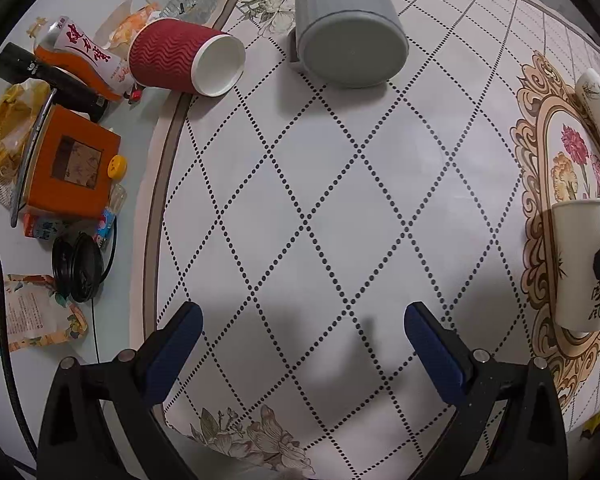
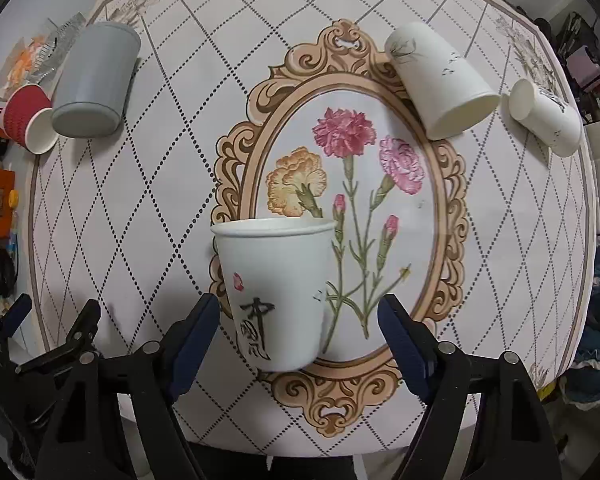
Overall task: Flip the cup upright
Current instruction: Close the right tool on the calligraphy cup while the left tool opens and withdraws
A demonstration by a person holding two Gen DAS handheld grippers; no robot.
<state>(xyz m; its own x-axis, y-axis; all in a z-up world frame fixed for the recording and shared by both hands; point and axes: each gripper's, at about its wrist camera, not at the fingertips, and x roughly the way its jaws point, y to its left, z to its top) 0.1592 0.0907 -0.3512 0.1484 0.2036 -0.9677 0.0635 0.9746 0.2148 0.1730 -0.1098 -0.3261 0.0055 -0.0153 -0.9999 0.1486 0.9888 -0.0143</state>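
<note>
Backing the right gripper (image 2: 298, 320) straight off the upright white cup (image 2: 274, 292) avoids toppling it; both grippers' jaws stand open, empty.

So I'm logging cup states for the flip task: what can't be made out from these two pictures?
- Grey mug: left wrist view shows only its base; the body hides its mouth.
- White cup with black characters: standing upright in the right wrist view, base contact hidden by its wall; cut by the frame edge in the left.
- Far right white cup: print too small to read.
</note>
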